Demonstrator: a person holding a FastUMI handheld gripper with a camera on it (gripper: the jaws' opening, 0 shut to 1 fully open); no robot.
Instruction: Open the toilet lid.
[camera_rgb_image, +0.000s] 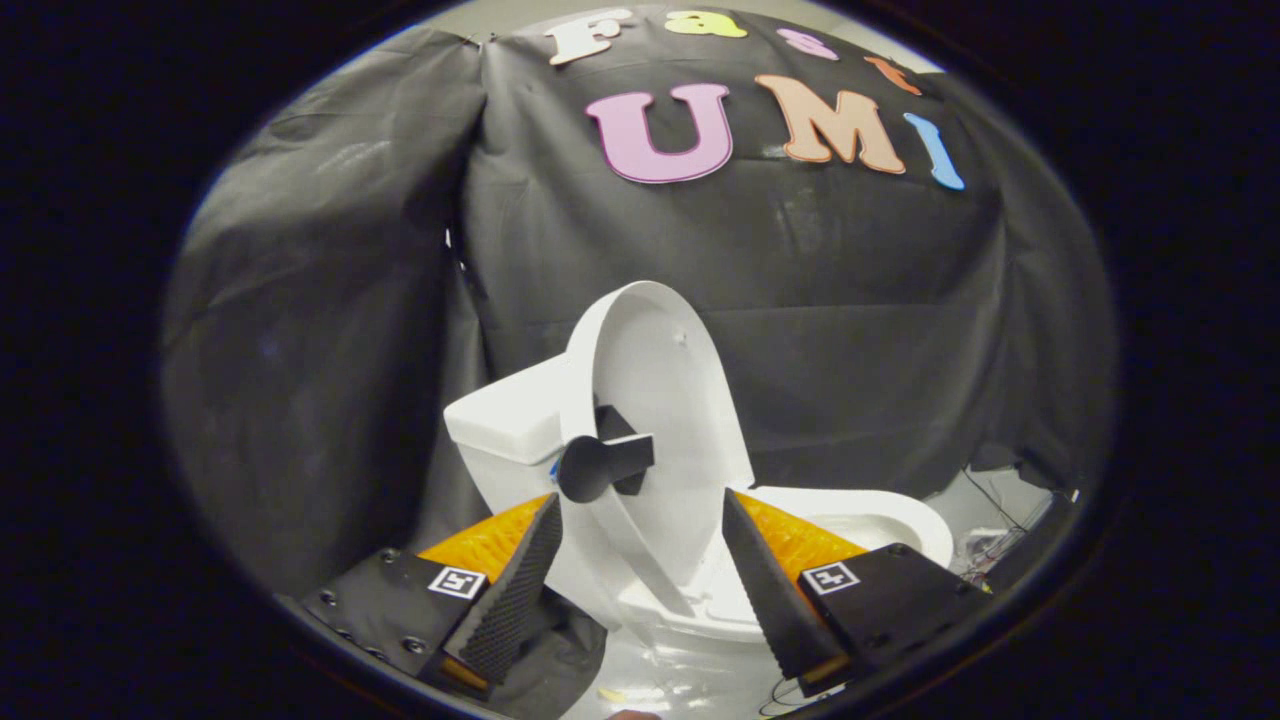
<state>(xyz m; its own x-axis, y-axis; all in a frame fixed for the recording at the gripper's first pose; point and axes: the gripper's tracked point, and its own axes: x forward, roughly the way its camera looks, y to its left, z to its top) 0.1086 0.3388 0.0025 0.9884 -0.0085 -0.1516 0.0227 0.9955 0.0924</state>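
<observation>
Gripper (640, 545) sitting wide open, nothing btwn fingers, hovering just in front of toilet (700, 590). Lid (655, 400) standing raised, near upright, leaning back vs tank (510, 420). Dark handle (600, 465) sticking out from lid edge, just ahead of fingers. Bowl rim (880, 515) lying exposed beside lid.

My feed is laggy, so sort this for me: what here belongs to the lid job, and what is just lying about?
Job:
- toilet lid, raised upright
- black handle on the lid's edge
- toilet bowl
- tongs, open, fingers either side of the lid, not touching

Lying about:
- toilet tank
- loose wires on the floor past the bowl
</observation>
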